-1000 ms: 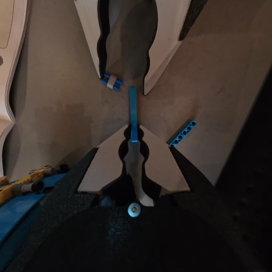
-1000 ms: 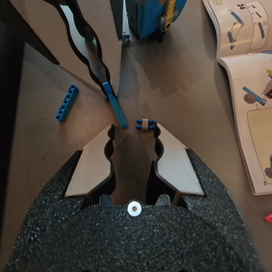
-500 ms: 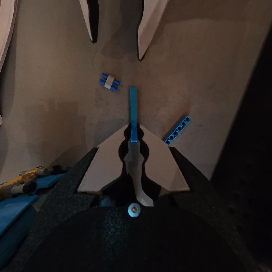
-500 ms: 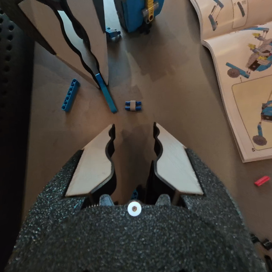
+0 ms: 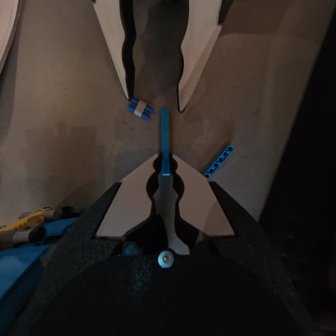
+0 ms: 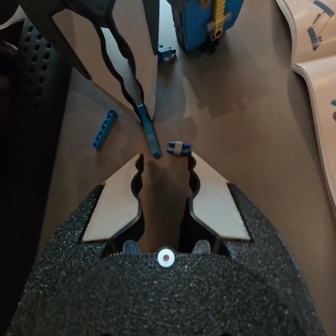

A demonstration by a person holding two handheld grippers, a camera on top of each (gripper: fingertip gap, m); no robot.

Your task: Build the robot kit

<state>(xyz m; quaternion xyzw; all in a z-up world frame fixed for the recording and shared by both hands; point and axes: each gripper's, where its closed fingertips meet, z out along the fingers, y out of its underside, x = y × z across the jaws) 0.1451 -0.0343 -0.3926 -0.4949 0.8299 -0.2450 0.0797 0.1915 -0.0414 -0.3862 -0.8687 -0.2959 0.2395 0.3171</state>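
Left wrist view: left gripper level (jaws clamped) on blue strip.

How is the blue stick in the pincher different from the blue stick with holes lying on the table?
The plain blue beam is clamped between the left gripper fingers, one end sticking out; the holed blue beam lies loose on the table, touching no gripper. The clamped one shows a smooth, narrow edge; the loose one shows a row of round holes. The clamped one looks longer. Both are blue, straight building-toy pieces.
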